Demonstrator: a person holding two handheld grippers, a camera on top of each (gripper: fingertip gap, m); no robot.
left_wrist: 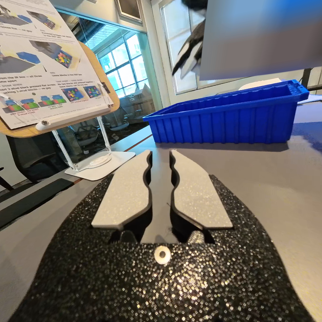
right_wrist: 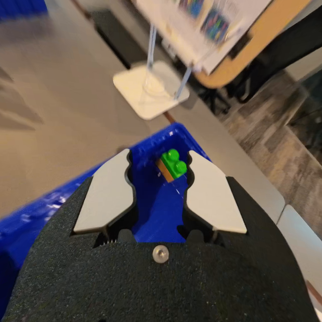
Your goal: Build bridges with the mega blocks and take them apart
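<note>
- Right tongs (right_wrist: 159, 163) released, poised over blue bin (right_wrist: 153, 200); green block (right_wrist: 174, 164) on orange block (right_wrist: 164, 169) lies in its corner.
- Left tongs (left_wrist: 160, 156) parted, empty, above tabletop (left_wrist: 244, 174).
- Risk: corner walls crowd fingers, grip slips.

1. Our left gripper (left_wrist: 160, 154): low & roughly level, fingers pointing fwd. Jaws slightly parted, a narrow gap tip to base, nothing between them.
2. Left fingers (left_wrist: 124, 190): pale grey pads w/ wavy black inner edges, on a black glittery body.
3. Our right gripper (right_wrist: 158, 155): tilted downward, jaws spread wide, clearly wider than the left's. Nothing pinched between the pads.
4. Right fingers (right_wrist: 211, 193): same grey pads, black body. Right wrist view is motion-blurred.
5. In the left wrist view, our right gripper (left_wrist: 187, 58) shows far off, raised high, tips angled down-left; blurred.
</note>
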